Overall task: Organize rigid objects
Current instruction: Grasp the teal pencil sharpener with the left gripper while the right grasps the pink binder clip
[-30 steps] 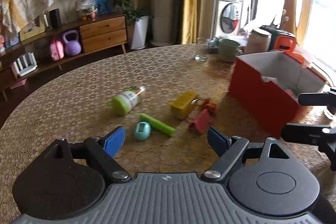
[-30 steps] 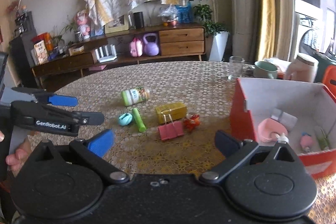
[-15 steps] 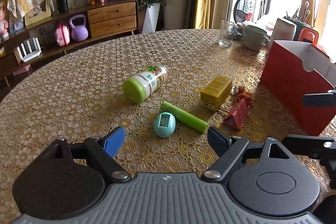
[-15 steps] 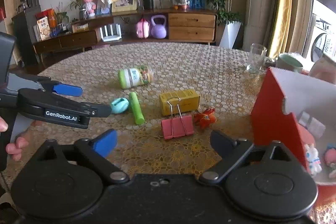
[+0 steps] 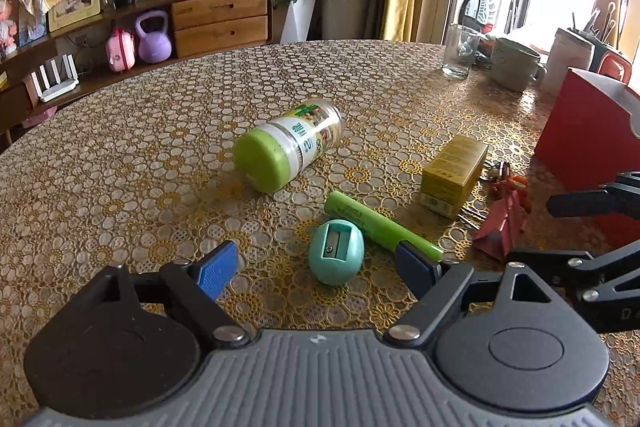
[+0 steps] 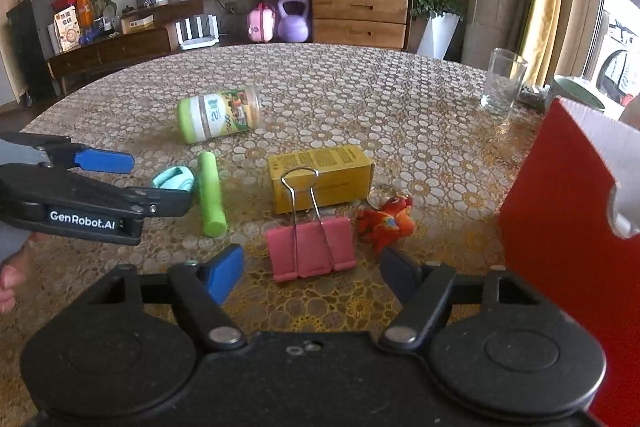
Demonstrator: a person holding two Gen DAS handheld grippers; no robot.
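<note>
My left gripper is open, its jaws on either side of a teal egg-shaped pencil sharpener on the table. A green tube lies just behind it, and a green-lidded jar lies on its side farther back. My right gripper is open, with a pink binder clip between its fingertips. Behind the clip are a yellow box and a red toy keychain. The red storage box stands at the right. The left gripper also shows in the right wrist view.
A glass, a green mug and a white canister stand at the table's far right edge. A wooden sideboard with a purple kettlebell stands beyond the round, lace-covered table.
Both grippers have moved forward and down toward the table. The sharpener now sits between the left jaws and the binder clip between the right jaws. The red box has slid out to the right of both views.
</note>
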